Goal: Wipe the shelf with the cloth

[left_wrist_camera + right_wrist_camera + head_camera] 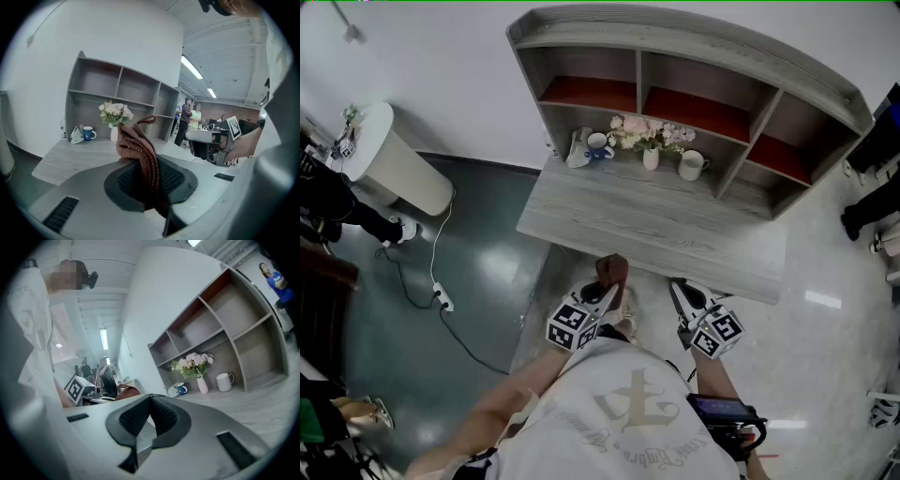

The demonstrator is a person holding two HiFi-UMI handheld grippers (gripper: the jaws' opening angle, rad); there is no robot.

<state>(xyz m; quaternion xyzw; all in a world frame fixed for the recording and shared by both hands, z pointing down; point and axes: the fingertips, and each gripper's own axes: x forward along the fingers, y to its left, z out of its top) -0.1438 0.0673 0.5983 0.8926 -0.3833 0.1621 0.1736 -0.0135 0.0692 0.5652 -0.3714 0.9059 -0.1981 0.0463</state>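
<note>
A brown knitted cloth sticks up from my left gripper, which is shut on it just below the front edge of the grey wooden shelf unit. In the left gripper view the cloth is clamped between the dark pads and flops over the left jaw. My right gripper hangs beside it to the right, also short of the shelf's front edge. In the right gripper view its jaws meet with nothing between them. The shelf stands ahead of both.
On the shelf's lower board stand a blue mug, a vase of pale flowers, a white mug and a white folded object. A white bin and a floor cable lie left. People's legs show at right.
</note>
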